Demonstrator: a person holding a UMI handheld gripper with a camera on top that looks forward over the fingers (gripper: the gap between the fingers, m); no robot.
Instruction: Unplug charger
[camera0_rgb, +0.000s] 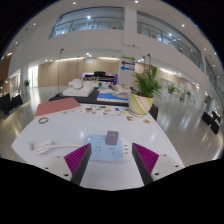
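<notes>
Just open gripper (112, 160) over white counter (150, 135), power strip (106, 147) between its fingers, charger (112, 136) at 12 o'clock.

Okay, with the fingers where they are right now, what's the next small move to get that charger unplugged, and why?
Probably ease the hand-held gripper forward and slightly down. Its fingers are open, and the charger sits on the white power strip just beyond the fingertips, not yet between the pads, so closing now would likely miss it.

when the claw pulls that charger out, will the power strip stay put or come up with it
The white power strip looks light and lies loose on the table, so it probably lifts or slides. The small charger looks rigid, so the open claw should grip it firmly.
</notes>
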